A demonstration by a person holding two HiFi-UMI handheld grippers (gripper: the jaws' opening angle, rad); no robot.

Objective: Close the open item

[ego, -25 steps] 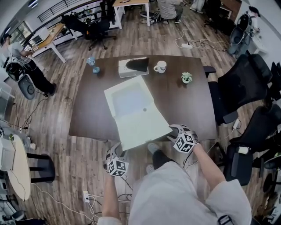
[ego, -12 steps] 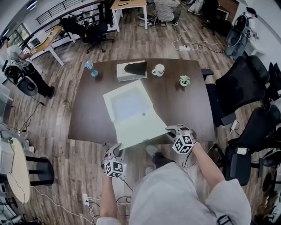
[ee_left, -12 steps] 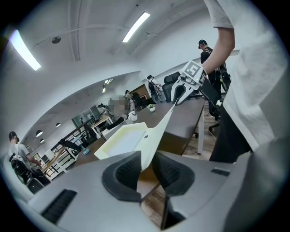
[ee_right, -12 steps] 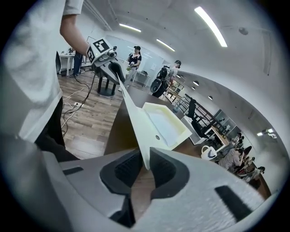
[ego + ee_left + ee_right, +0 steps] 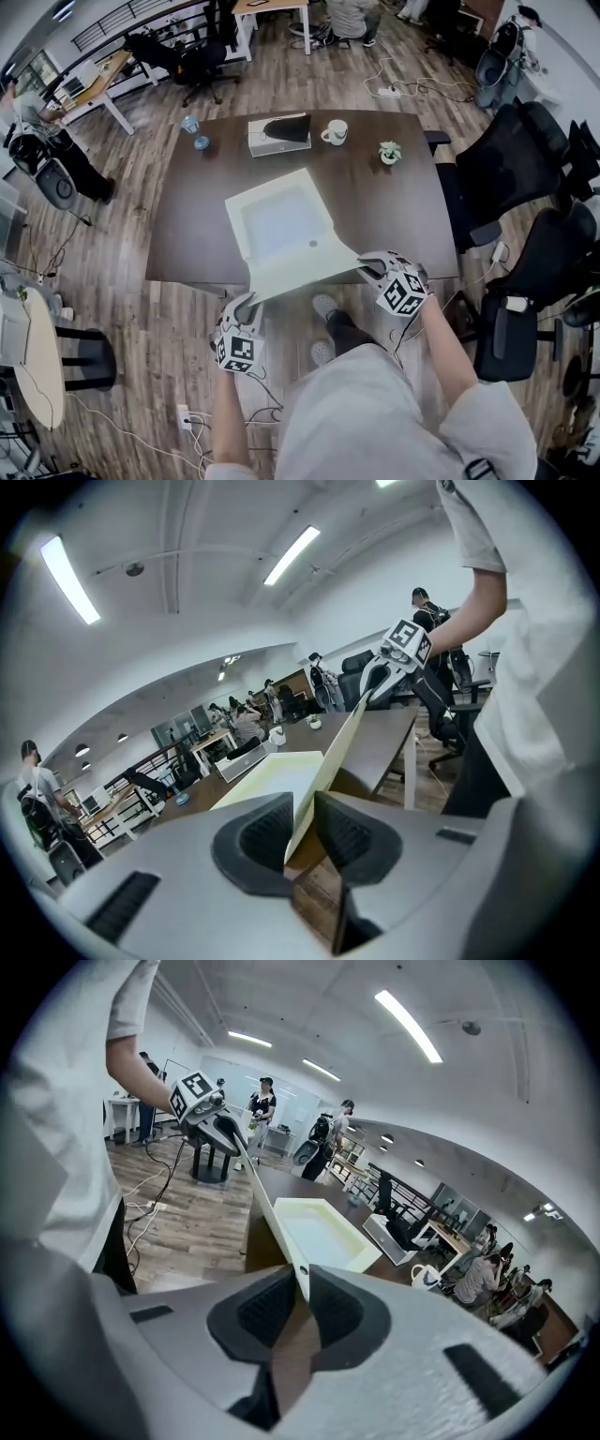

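A pale, shallow box (image 5: 277, 217) lies open on the dark table (image 5: 394, 216), and its lid (image 5: 302, 264) slopes out over the near edge. My left gripper (image 5: 247, 303) has just been closing and is shut on the lid's near left corner. In the left gripper view the lid's thin edge (image 5: 330, 759) runs between the pads of the left gripper (image 5: 302, 825). My right gripper (image 5: 368, 267) has also just been closing and pinches the near right corner. The right gripper (image 5: 302, 1305) clamps the lid (image 5: 265, 1202) edge-on, with the tray (image 5: 323, 1232) behind it.
At the table's far side stand a white box with a dark top (image 5: 279, 134), a mug (image 5: 334, 132), a small potted plant (image 5: 386, 152) and a blue glass piece (image 5: 194, 136). Black office chairs (image 5: 525, 159) crowd the right side. The person's shoes (image 5: 324, 307) show below the lid.
Both grippers have shut on the lid's near corners and risen. The lid's front edge has lifted off the table edge and tilts upward.
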